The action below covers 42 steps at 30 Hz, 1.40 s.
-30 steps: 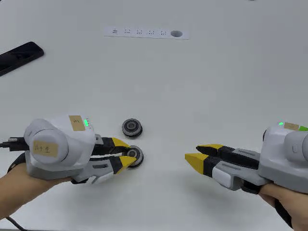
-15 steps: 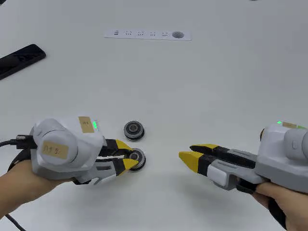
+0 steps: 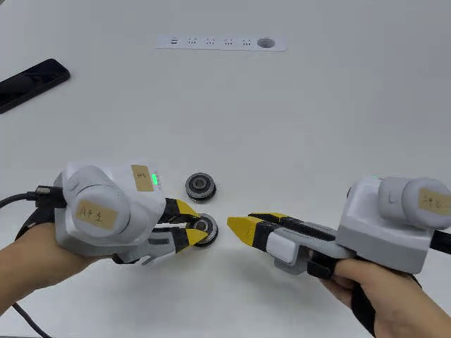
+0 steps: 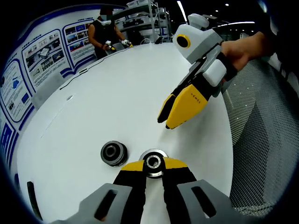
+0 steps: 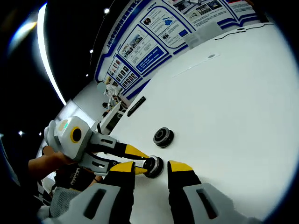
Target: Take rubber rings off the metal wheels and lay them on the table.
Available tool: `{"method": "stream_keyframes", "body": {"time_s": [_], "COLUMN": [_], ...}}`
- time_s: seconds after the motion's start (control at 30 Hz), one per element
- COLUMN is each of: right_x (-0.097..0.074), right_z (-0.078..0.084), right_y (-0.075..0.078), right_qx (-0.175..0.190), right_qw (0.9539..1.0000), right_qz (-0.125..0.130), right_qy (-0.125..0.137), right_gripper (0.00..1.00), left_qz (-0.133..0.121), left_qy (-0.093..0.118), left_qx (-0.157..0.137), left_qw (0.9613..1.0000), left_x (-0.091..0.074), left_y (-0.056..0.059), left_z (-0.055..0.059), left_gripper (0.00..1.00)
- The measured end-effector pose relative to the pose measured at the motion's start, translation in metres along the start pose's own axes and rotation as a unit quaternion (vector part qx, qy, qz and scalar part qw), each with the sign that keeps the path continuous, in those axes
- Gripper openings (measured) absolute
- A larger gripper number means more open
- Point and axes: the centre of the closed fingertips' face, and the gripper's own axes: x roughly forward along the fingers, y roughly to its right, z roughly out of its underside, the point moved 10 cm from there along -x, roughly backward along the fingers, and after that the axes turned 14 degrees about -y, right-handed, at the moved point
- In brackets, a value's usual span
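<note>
The left gripper (image 3: 192,224) pinched a metal wheel (image 3: 205,229) between its yellow-tipped fingers (image 3: 184,208) low at the white counter (image 3: 317,127), with part of the wheel's rim hidden behind them. The right gripper (image 3: 236,227), its fingers parted, pointed at the wheel from just beside it. A second wheel (image 3: 200,186) lay near. The dark rubber rings (image 3: 189,186) were hard to tell from the metal. A dark phone (image 3: 32,82) was cut off at the edge.
</note>
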Motion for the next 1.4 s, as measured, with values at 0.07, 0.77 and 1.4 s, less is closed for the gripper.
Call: {"method": "stream_keyframes", "body": {"time_s": [0.07,0.77,1.4], "right_x": [0.004,0.029,0.033], "right_z": [0.0,0.002,0.005], "right_y": [-0.003,-0.009,-0.008], "right_qx": [0.009,0.097,0.113], "right_qw": [0.9999,0.9947,0.9925], "right_qz": [-0.007,-0.01,-0.009], "right_qy": [0.0,-0.034,-0.047], "right_gripper": [0.3,0.38,0.38], "left_qz": [0.0,0.005,0.006], "left_qy": [0.0,0.011,0.014], "left_qx": [0.0,0.005,0.012], "left_qw": [1.0,0.9999,0.9998], "left_x": [0.0,0.0,0.0], "left_y": [0.0,0.001,0.0], "left_z": [0.0,0.002,0.003], "left_gripper": [0.12,0.12,0.12]}}
